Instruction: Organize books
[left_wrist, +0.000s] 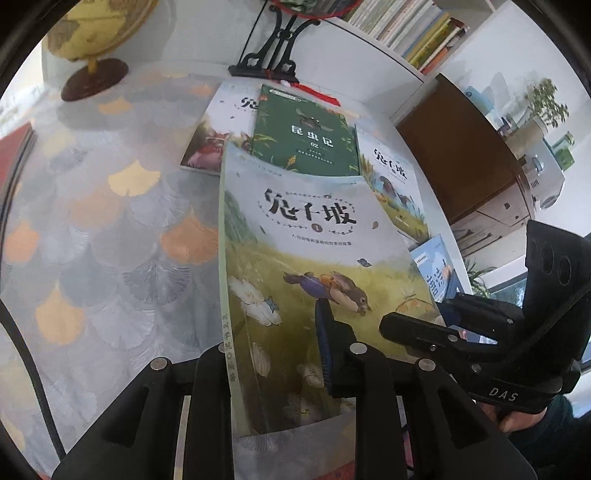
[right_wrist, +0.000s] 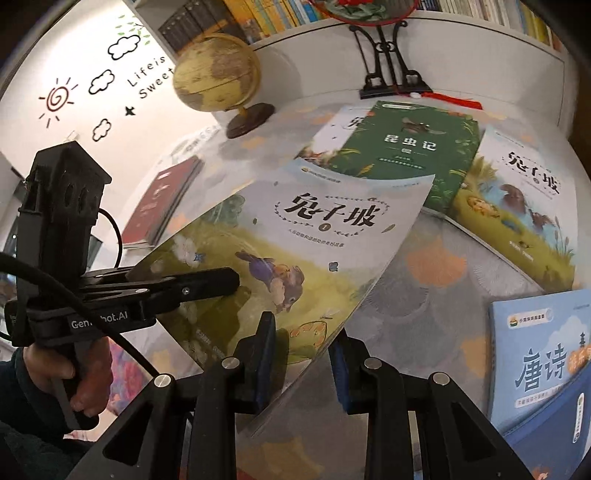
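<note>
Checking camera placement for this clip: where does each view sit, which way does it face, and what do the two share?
Left wrist: on the left gripper, looking down along its fingers at the rabbit book that it clamps; the right gripper and a hand show at right.
Right wrist: on the right gripper, facing down at the rabbit book that it clamps; the left gripper and a hand show at left.
Shared: rabbit book, green book, globe.

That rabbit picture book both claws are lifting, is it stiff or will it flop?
Probably floppy: the rabbit book looks thin and soft-covered, and its cover bows visibly between the left claw and the right claw. It is likely light too, since pinches at its near edge hold it raised. Its cover looks glossy, so it may slip.
</note>
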